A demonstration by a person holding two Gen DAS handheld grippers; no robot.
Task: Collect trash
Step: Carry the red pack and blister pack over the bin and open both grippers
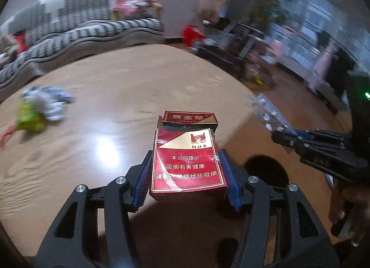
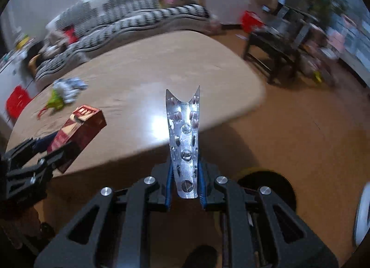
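A rounded tan desk [image 1: 111,87] fills the middle of the left wrist view, with a zigzag-patterned sofa [image 1: 76,27] at upper left and a dark side table [image 2: 275,45] at upper right. Crumpled wrappers [image 1: 44,106] lie on the desk at far left. The left gripper [image 1: 187,170] has its fingers clamped on a red cigarette pack [image 1: 187,163] at lower centre; the right gripper [image 2: 185,175] pinches an emptied pill blister strip [image 2: 185,143], above a dark bin [image 2: 268,187] on the floor.
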